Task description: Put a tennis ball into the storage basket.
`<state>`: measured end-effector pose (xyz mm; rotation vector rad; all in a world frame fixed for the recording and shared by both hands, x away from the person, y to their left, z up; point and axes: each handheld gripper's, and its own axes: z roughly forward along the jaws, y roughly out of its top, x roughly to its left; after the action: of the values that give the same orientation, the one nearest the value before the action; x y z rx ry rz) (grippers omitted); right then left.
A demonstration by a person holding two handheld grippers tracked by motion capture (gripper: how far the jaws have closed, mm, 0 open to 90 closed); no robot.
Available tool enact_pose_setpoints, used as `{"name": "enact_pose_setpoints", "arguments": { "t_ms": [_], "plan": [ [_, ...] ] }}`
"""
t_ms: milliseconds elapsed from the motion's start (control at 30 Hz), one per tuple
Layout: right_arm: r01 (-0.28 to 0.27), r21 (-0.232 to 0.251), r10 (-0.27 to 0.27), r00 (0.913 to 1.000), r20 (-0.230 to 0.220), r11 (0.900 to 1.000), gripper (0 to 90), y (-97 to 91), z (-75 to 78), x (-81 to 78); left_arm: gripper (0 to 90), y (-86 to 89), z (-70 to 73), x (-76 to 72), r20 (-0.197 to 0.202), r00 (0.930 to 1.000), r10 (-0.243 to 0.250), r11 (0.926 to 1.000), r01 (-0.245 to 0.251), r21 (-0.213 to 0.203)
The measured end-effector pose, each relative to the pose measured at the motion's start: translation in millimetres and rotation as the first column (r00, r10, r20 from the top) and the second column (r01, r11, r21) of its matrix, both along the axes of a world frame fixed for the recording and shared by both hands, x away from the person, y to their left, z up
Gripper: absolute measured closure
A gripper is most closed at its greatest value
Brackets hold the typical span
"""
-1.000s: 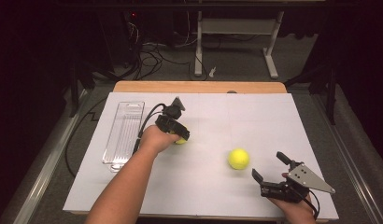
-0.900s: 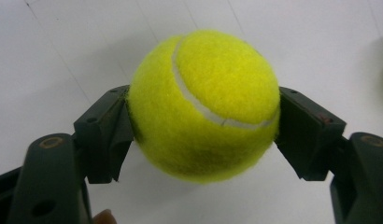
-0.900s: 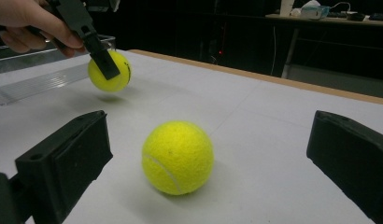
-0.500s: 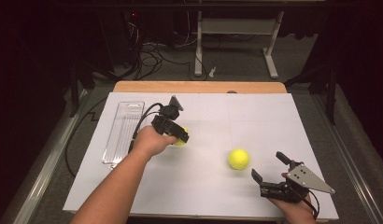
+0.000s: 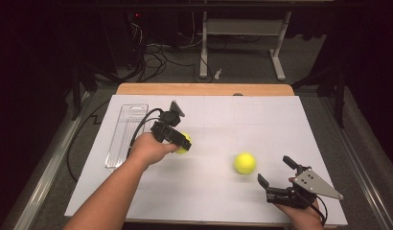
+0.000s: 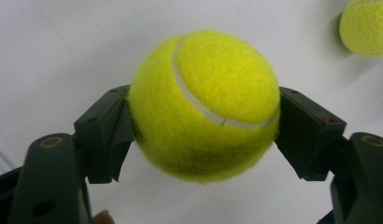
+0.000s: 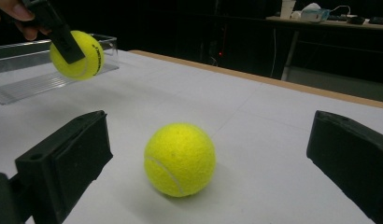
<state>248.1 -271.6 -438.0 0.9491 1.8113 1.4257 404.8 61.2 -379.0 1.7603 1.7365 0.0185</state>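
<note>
Left gripper [image 5: 181,142], jaws clamped on tennis ball [image 6: 203,105], now nearer the clear tray [image 5: 126,135].

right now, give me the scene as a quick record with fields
left gripper: shut on held tennis ball, lifted off the surface
right gripper: open, jaws apart, nothing between the pads
loose tennis ball: resting on the white table, just ahead of the right gripper
clear tray: at the table's left side, beside the left gripper
</note>
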Motion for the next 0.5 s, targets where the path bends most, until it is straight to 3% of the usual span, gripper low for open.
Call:
{"name": "enact_pose_setpoints", "arguments": {
  "t_ms": [500],
  "plan": [
    [-0.003,-0.005,0.003,1.0000,-0.003,1.0000,0.4,0.8,-0.6,0.9,26.7,6.0,-2.1,-15.4,-0.032,0.9987,-0.040,0.9990,0.040,0.018]
  ]
}}
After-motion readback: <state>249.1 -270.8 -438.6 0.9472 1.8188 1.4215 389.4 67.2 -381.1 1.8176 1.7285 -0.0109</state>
